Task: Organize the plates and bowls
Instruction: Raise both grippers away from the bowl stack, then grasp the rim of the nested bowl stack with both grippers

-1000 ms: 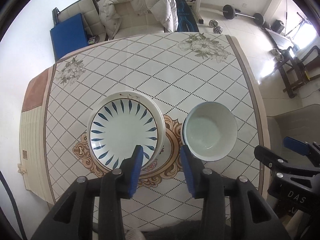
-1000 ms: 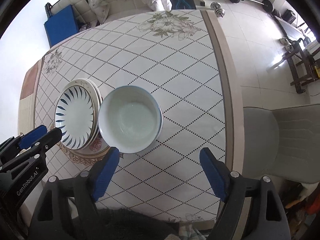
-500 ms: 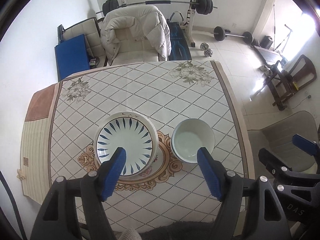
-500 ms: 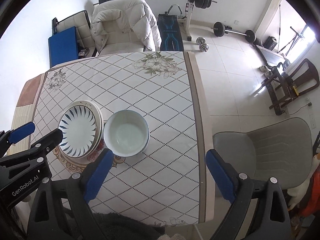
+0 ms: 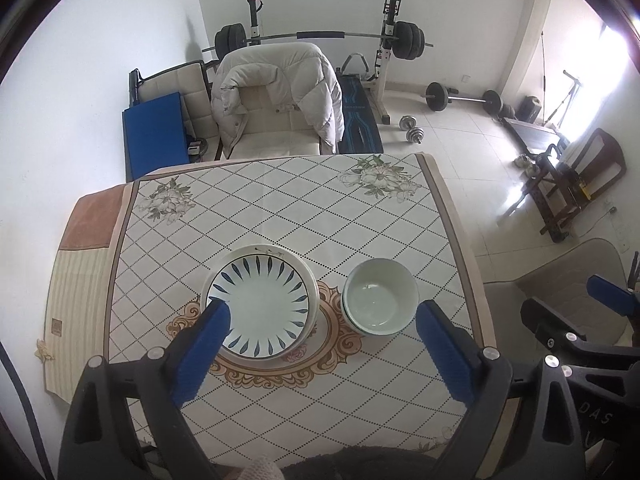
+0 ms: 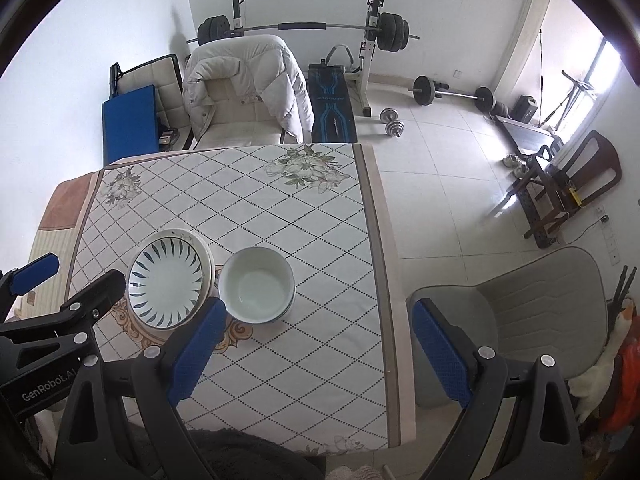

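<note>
The 2 tongs are hanging side by side, both pointing steeply down. The left tongs [image 5: 322,326] have just been opening, nothing between their blue pads. The right tongs [image 6: 316,324] are gaping wide, gripping nothing.

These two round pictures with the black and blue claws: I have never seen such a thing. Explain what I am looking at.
No robot here. A person holds a hand tool in each hand, each with two blue-padded fingers and a wide-angle camera looking along them. One picture is from the left gripper, the other from the right gripper; each also catches the other tool at its edge.

Both look down on a table with a diamond-patterned cloth. On it a stack of plates, the top one with blue leaf marks, sits beside stacked white bowls.

Both grippers are open and hold nothing. The left one's jaws have just been opening, with nothing between them. Behind the table are chairs and gym weights.
</note>
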